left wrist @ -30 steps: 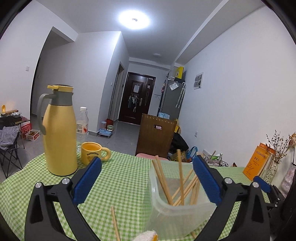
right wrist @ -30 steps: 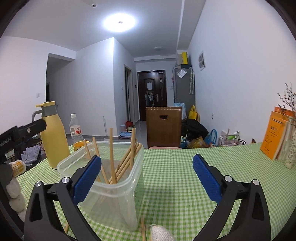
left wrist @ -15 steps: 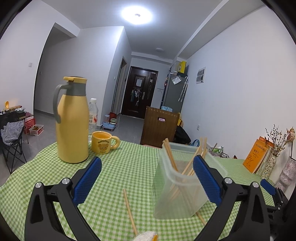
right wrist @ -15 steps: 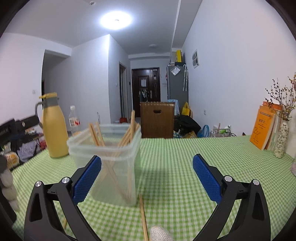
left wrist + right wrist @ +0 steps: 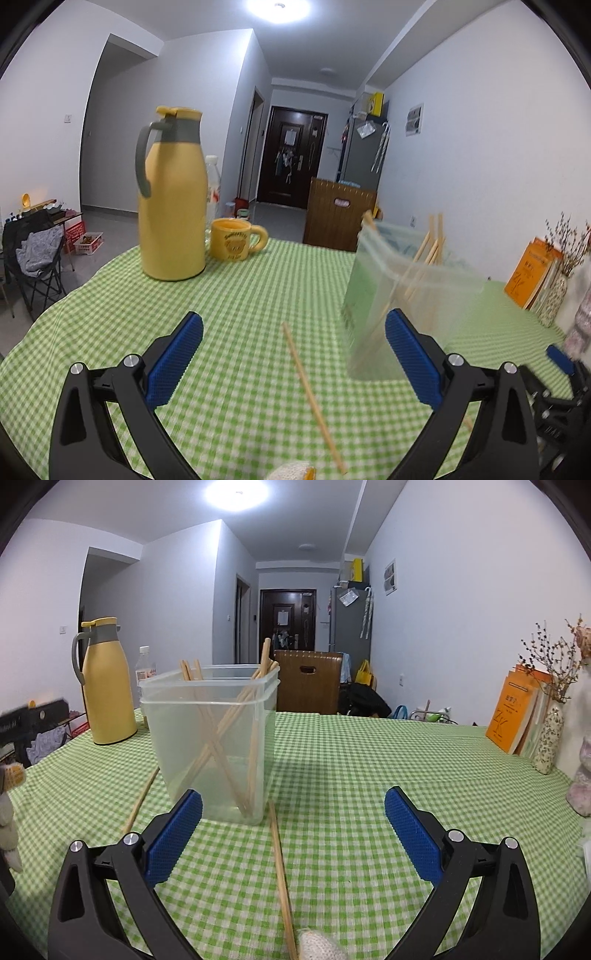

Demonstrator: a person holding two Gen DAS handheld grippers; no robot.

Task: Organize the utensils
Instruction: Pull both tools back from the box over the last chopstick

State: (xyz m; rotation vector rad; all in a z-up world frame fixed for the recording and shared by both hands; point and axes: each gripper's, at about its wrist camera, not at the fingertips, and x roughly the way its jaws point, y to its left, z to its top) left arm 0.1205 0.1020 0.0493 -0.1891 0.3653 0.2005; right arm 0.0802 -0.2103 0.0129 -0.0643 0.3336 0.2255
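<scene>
Left gripper (image 5: pixel 293 345): jaws spread wide, nothing between the blue pads (image 5: pixel 173 360). Hovering low over green checked tablecloth (image 5: pixel 236 295). One loose chopstick (image 5: pixel 313 397) flat on cloth, running from between the jaws toward the camera, untouched. Clear plastic container (image 5: pixel 402 295) ahead and right of the right pad, blurred; several chopsticks upright-tilted inside. Yellow thermos (image 5: pixel 171 210) and yellow mug (image 5: pixel 236 240) well ahead, left.

Right gripper (image 5: pixel 293 825): jaws likewise wide apart, empty. Same container (image 5: pixel 212 738) just ahead, toward the left pad, standing upright; chopsticks inside (image 5: pixel 229 734) leaning crossed. Loose chopstick (image 5: pixel 281 875) on cloth between the jaws, far end beside the container base. Second loose chopstick (image 5: pixel 142 797) left of container, outside left pad. Orange books (image 5: pixel 517 709) far right.
</scene>
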